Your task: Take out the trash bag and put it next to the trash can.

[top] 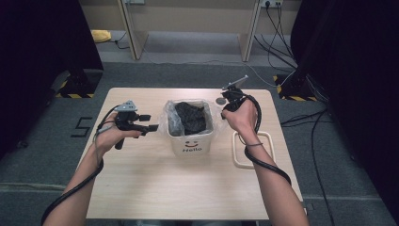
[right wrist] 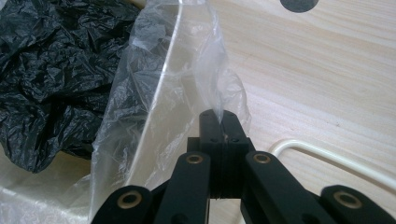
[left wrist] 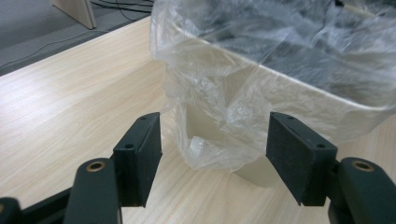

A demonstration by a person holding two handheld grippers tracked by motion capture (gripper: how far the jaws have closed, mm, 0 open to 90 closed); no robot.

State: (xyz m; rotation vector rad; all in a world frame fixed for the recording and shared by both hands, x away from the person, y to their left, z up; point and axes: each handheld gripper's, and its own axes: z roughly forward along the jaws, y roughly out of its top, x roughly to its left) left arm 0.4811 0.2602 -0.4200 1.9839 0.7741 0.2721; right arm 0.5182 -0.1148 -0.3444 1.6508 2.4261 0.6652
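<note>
Fingers pinch thin crinkly clear liner.

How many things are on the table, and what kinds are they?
White bin with a smiley face: 1
Clear plastic liner in the bin: 1
Crumpled black bag inside: 1
White tray with a raised rim: 1
Dark round spot on the tabletop, too small to tell what it is: 1
Total: 5

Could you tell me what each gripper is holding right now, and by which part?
The right gripper is shut on the clear plastic liner, pinching its loose edge beside the bin's rim. The left gripper holds nothing; its jaws stand open around the liner's hanging fold.
</note>
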